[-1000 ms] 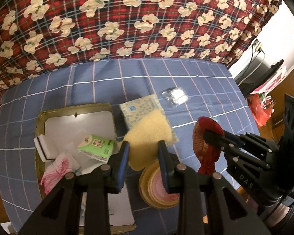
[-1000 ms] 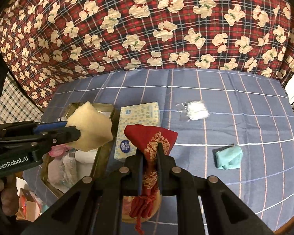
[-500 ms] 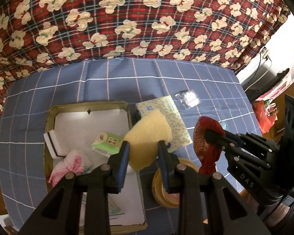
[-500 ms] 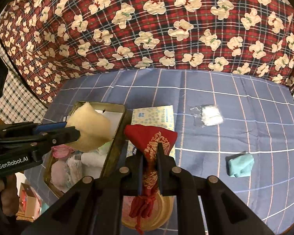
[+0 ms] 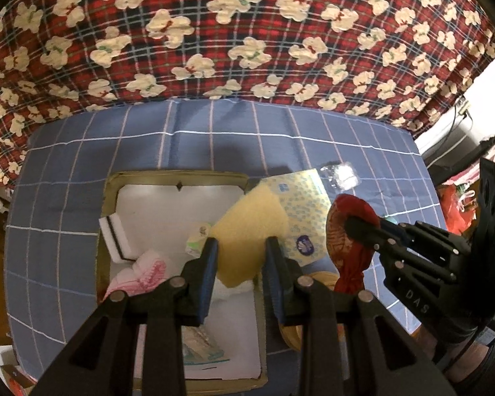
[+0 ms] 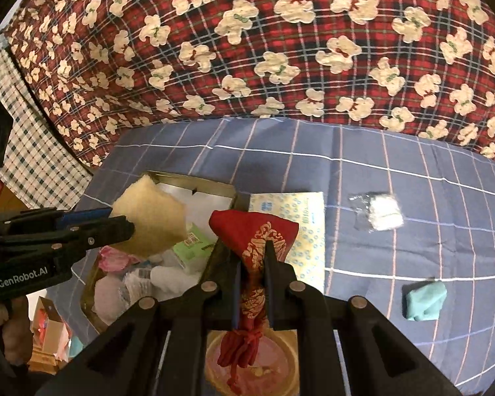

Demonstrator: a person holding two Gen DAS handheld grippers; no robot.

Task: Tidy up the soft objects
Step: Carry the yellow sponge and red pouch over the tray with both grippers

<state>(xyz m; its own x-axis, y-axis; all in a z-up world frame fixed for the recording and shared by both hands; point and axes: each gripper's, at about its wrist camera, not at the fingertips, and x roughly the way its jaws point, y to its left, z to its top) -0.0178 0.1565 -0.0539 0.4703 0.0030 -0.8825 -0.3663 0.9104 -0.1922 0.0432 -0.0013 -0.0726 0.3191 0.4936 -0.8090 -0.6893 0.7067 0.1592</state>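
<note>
A blue checked tablecloth [image 6: 363, 171] is spread over the table; a red plaid bear-print fabric [image 6: 264, 39] is hung at the far side.

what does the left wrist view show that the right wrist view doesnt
Only the left wrist view shows the white sponge with a dark stripe inside the tin and the whole of the tin's white liner.

Only the right wrist view shows the teal cloth lying on the blue tablecloth.

Both show the tin, the yellow sponge in the left claw, the red pouch in the right claw, the tissue pack and the clear packet.
</note>
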